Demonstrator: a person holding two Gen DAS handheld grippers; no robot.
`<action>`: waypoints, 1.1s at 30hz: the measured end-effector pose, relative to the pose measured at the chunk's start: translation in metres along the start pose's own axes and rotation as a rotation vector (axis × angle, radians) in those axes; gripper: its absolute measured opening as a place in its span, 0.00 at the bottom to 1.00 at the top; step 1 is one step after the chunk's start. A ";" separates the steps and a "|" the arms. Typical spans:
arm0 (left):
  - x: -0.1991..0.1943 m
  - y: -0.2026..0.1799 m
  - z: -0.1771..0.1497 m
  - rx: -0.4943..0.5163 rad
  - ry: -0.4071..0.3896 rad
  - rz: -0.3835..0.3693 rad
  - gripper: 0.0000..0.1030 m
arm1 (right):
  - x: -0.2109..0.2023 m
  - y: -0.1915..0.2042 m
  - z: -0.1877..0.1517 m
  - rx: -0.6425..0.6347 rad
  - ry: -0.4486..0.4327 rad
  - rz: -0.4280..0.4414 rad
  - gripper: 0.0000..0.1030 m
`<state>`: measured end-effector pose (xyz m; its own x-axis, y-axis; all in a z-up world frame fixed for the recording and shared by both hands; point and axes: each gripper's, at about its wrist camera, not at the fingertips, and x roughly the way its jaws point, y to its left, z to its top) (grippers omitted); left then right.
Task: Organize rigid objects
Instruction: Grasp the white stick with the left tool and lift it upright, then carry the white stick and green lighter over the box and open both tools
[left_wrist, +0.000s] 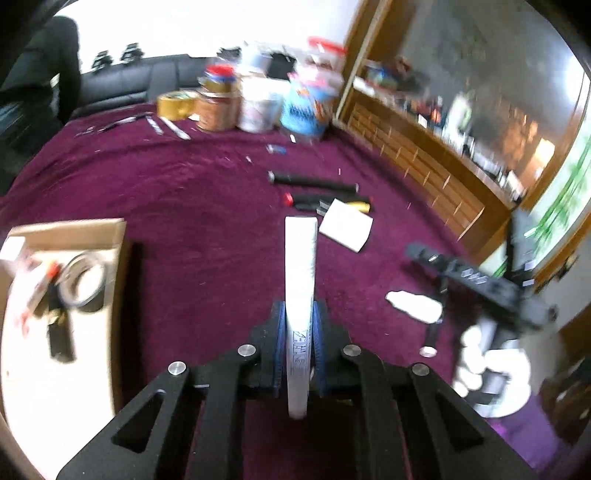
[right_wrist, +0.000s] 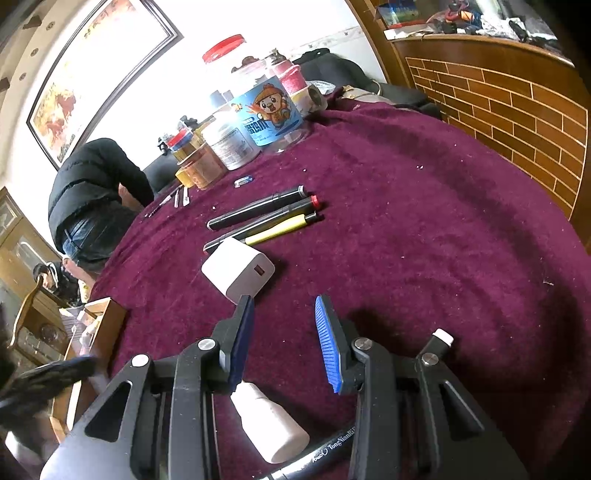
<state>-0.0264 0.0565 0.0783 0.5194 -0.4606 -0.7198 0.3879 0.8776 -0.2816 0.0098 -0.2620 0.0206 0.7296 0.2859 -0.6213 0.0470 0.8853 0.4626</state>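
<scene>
My left gripper (left_wrist: 300, 325) is shut on a flat white box (left_wrist: 300, 266), held edge-up above the purple tablecloth. A cardboard box (left_wrist: 74, 266) with a tape roll (left_wrist: 83, 284) inside sits to its left. My right gripper (right_wrist: 284, 314) is open and empty over the cloth, just short of a white charger cube (right_wrist: 238, 271). Beyond the cube lie black markers (right_wrist: 258, 208) and a yellow pen (right_wrist: 284, 227). A small white bottle (right_wrist: 269, 424) and a black marker (right_wrist: 325, 450) lie under the right gripper. The right gripper also shows in the left wrist view (left_wrist: 417, 253).
Jars and containers (right_wrist: 255, 125) crowd the table's far edge, with small tools (right_wrist: 177, 197) beside them. A brown brick-pattern cabinet (right_wrist: 517, 110) stands to the right. A person in a black jacket (right_wrist: 92, 192) bends at the far left. The charger cube (left_wrist: 345, 229) lies ahead of the left gripper.
</scene>
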 end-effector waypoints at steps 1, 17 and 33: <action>-0.016 0.005 -0.004 -0.020 -0.034 -0.019 0.11 | 0.000 0.001 0.000 -0.005 -0.003 -0.006 0.31; -0.107 0.048 -0.042 -0.095 -0.215 -0.119 0.11 | 0.001 0.140 -0.081 -0.529 0.290 0.103 0.31; -0.159 0.120 -0.074 -0.224 -0.286 -0.036 0.11 | 0.011 0.150 -0.093 -0.495 0.350 0.110 0.20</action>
<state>-0.1188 0.2450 0.1120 0.7123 -0.4828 -0.5094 0.2503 0.8528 -0.4583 -0.0384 -0.0916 0.0242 0.4405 0.4147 -0.7962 -0.3998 0.8847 0.2396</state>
